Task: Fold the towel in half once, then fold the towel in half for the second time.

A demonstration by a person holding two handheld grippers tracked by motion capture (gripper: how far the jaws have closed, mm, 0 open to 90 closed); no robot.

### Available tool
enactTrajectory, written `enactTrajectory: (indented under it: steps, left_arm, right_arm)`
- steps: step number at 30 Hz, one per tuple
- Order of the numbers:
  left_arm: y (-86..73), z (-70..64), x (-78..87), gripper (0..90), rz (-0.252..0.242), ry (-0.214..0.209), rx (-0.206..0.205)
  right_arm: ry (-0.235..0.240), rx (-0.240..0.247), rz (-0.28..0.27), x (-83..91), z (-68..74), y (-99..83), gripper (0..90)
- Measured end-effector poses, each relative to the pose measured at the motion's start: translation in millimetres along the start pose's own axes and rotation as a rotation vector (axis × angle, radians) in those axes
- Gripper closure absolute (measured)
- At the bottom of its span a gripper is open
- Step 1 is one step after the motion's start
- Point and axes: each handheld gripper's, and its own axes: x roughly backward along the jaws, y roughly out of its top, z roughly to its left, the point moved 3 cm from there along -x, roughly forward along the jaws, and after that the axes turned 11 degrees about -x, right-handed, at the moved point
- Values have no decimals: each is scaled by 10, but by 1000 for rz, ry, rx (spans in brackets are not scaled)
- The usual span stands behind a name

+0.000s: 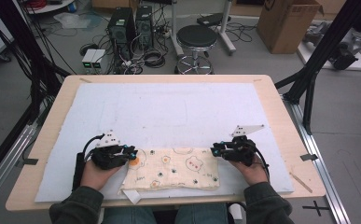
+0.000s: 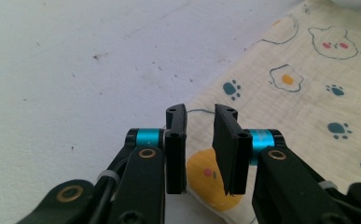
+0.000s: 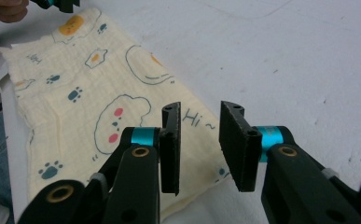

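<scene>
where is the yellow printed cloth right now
In the high view, the yellow printed cloth lies flat at the near edge of the white mat, between the left gripper and right gripper.

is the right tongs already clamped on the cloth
No, the right tongs stand open with a clear gap, poised over the corner of the yellow cloth.

One cloth point(image 1: 171, 169) (folded), two tongs point(image 1: 132, 152) point(image 1: 214, 150)

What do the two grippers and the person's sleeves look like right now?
Both the left gripper and right gripper are black, with flat black fingers, cyan collars and brass-coloured pivot rings. Each carries a grey three-cornered plate and trails a black cable. The sleeves are dark green.
</scene>
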Motion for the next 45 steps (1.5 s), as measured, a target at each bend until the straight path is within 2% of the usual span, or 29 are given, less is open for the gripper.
enactTrajectory:
  steps: [4, 7, 14, 20, 25, 32, 34, 41, 45]
  left_arm:
    - [36, 6, 37, 679, -16, 10, 16]
    - [63, 2, 66, 667, -26, 19, 2]
    - [106, 31, 127, 574, -45, 30, -21]
    - [114, 67, 133, 478, -54, 31, -11]
    - [123, 98, 132, 424, -61, 28, -2]
    - [160, 156, 158, 412, -65, 38, -11]
    - [162, 170, 163, 412, -74, 39, -1]
    - [142, 202, 112, 410, -55, 44, -3]
    - [112, 239, 61, 424, -22, 39, -1]
  right_arm:
    - [-2, 14, -16, 24, 27, 10, 628]
    - [-6, 30, -22, 30, 39, 20, 588]
    - [-20, 28, -26, 29, 38, 63, 483]
    - [-37, 30, -15, -2, 25, 86, 439]
    - [-39, 22, -8, -27, 5, 118, 430]
    - [-47, 28, -8, -56, -13, 169, 411]
    - [-46, 30, -15, -57, -16, 186, 406]
    - [-48, 26, 0, -85, -49, 195, 415]
    - [-53, 20, 10, -100, -72, 196, 464]
